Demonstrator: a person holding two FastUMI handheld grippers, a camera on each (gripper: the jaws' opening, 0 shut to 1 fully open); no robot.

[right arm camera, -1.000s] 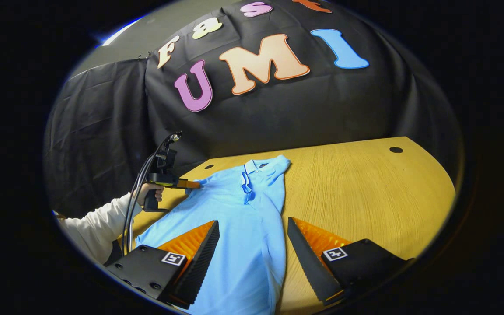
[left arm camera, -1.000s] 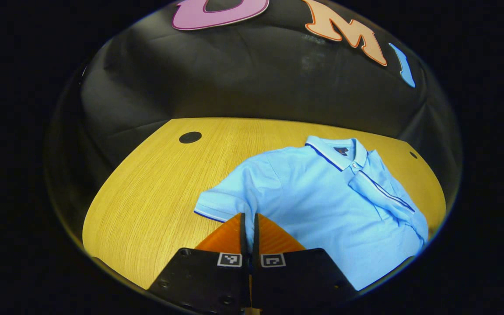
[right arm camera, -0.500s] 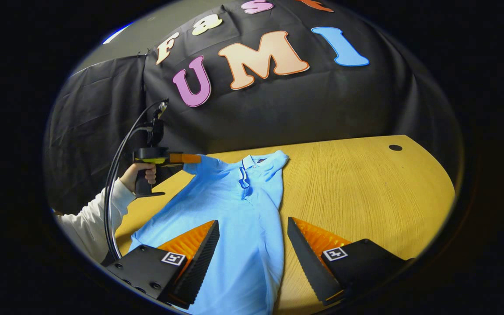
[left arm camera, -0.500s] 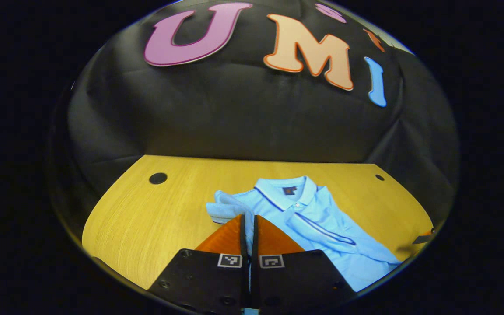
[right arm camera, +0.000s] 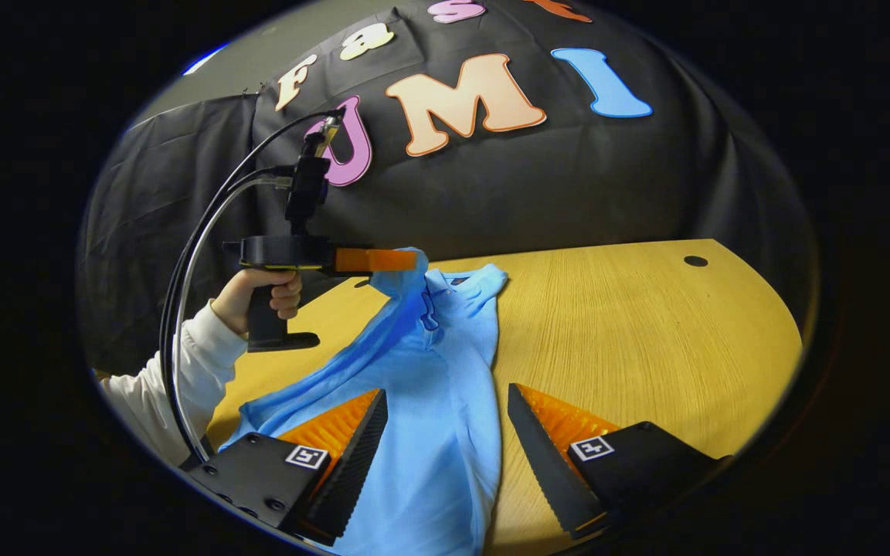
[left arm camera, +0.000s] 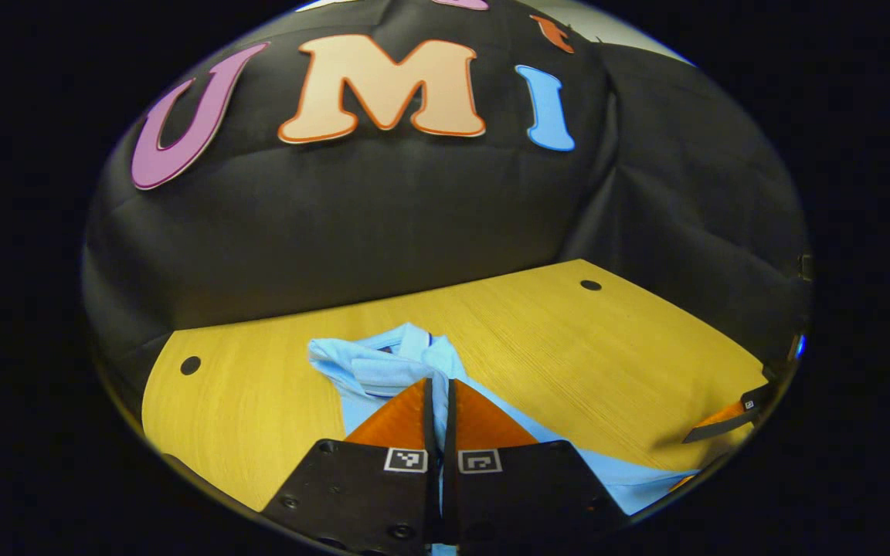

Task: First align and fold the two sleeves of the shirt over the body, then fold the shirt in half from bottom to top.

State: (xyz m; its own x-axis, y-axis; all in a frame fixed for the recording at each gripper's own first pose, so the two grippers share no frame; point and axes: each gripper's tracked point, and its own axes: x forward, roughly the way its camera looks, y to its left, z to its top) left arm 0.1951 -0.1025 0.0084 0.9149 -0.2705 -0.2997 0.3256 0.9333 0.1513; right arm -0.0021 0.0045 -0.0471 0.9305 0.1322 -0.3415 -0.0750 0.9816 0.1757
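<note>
A light blue polo shirt (right arm camera: 429, 386) lies on the yellow wooden table (right arm camera: 646, 340), collar at the far end. My left gripper (left arm camera: 439, 386) is shut on the shirt's left sleeve (left arm camera: 383, 371), which bunches up in front of its fingers. In the right gripper view the left gripper (right arm camera: 406, 260) holds that sleeve (right arm camera: 402, 289) lifted above the table, near the collar (right arm camera: 453, 279), with a hand (right arm camera: 259, 289) on its handle. My right gripper (right arm camera: 445, 440) stands open low over the lower part of the shirt, nothing between its fingers. The right gripper (left arm camera: 723, 421) also shows at the left gripper view's right edge.
The table has small round black holes (right arm camera: 696, 261) (left arm camera: 190, 364) (left arm camera: 590, 285) near its far corners. Bare wood stretches to the right of the shirt. A white sleeve (right arm camera: 174, 386) and black cables (right arm camera: 198, 255) come in from the left. Black cloth hangs behind the table.
My left gripper has lifted the sleeve off the table and carried it rightward over the shirt body toward the collar. The right gripper has stayed open in place.
</note>
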